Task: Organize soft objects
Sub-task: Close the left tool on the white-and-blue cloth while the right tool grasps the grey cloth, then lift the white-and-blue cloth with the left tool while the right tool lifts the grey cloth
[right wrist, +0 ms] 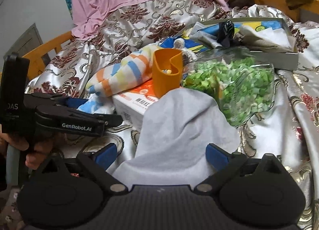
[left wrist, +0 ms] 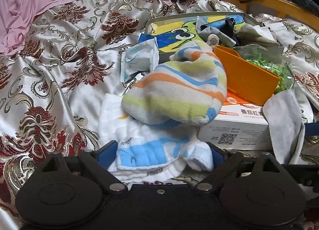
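Three cloths (left wrist: 175, 88), two boxes (left wrist: 235, 128)

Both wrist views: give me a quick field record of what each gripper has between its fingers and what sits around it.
surface: patterned satin bedspread
left gripper: open, blue-and-white cloth between its fingers
right gripper: open, grey cloth between its fingers
striped towel: bundled, resting partly on white carton
orange container: upright on the carton
clear bag of green bits: beside the container

Soft daylight, fisheye-warped edges, mild blur
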